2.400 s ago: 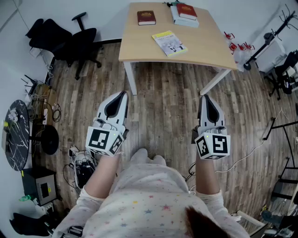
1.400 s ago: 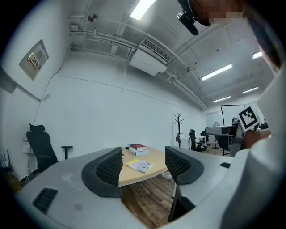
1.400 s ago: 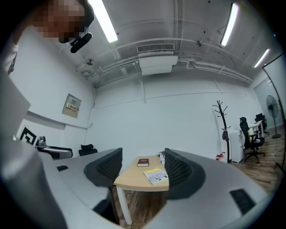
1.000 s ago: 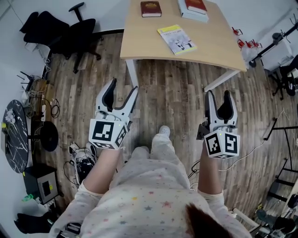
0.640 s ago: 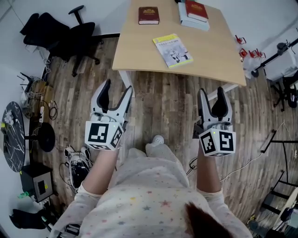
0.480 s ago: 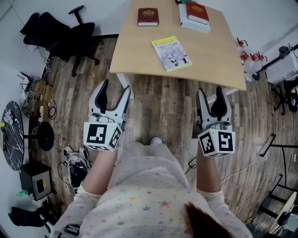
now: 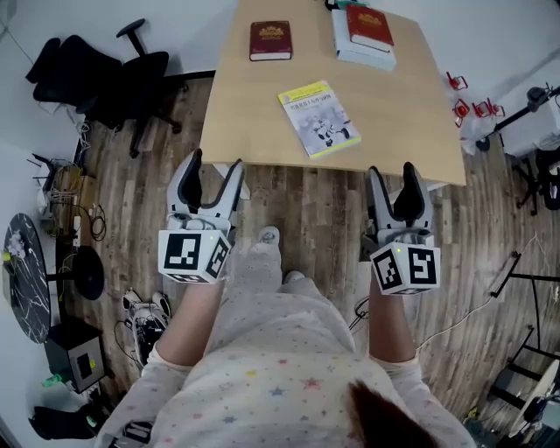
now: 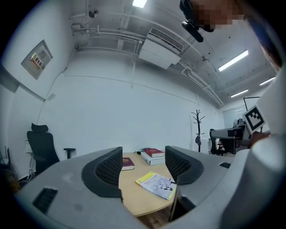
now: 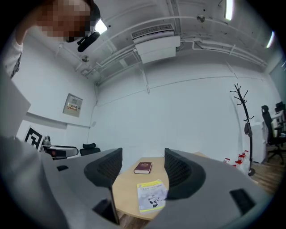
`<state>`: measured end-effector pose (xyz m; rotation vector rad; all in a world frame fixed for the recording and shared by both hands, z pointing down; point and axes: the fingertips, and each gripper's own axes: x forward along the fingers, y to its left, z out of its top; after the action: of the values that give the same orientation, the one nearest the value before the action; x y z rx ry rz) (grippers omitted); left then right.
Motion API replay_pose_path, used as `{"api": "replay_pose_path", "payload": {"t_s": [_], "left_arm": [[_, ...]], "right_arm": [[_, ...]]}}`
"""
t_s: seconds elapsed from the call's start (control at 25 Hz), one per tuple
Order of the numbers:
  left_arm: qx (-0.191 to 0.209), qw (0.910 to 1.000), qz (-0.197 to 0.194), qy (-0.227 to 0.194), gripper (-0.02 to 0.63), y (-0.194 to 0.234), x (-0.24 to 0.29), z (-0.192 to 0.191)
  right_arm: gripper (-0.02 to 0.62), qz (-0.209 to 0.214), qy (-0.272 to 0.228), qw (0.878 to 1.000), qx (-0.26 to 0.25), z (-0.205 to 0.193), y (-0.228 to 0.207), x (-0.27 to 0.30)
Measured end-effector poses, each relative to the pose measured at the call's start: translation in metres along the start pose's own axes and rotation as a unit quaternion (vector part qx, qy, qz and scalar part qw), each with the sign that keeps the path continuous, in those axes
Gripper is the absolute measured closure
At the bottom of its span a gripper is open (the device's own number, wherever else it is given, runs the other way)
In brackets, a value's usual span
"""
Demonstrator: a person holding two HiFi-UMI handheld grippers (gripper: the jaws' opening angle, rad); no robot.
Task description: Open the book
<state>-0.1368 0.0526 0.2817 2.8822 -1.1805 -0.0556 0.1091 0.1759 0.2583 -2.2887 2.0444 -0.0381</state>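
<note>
- The left tool is held with its jaws spread wide and nothing between them; its own view looks through the gap at the far-off counter.
- The right tool is likewise spread and empty, level with the left one and well apart from it.
- Both tools hang over the wooden floor, just short of the counter's near edge and touching nothing.
- Between the tools the person's leg and a pale shoe reach forward.
- A closed yellow-edged book lies flat and slightly askew near the counter's front edge, probably the one meant, though its title is too small to read.
- Farther back a closed dark red book lies alone.
- To its right a red book rests on a thicker pale book; the top edge of the head view cuts off what lies behind this stack.
- Of the counter's legs, only pale stubs show under its edge.
- A black office chair stands left of the counter, and a dark round side table is clipped by the left border.
- The left gripper view shows a white wall and a coat stand.
</note>
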Motion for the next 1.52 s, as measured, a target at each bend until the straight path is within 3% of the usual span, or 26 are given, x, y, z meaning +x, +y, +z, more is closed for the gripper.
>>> {"api": "replay_pose_path", "payload": {"t_s": [0.52,0.8,1.52], "left_arm": [[0.001,0.9982,-0.059,-0.001,0.333,0.064,0.132,0.005],[-0.008,0.9983,-0.057,0.009,0.333,0.075,0.168,-0.003],[-0.001,0.9995,0.033,0.002,0.333,0.053,0.259,-0.005]], "right_arm": [[0.317,-0.057,-0.002,0.998,-0.004,0.004,-0.021,0.119],[0.317,-0.07,0.013,0.997,-0.002,-0.002,-0.042,0.145],[0.324,0.028,0.01,1.0,0.008,0.004,-0.14,0.248]]}}
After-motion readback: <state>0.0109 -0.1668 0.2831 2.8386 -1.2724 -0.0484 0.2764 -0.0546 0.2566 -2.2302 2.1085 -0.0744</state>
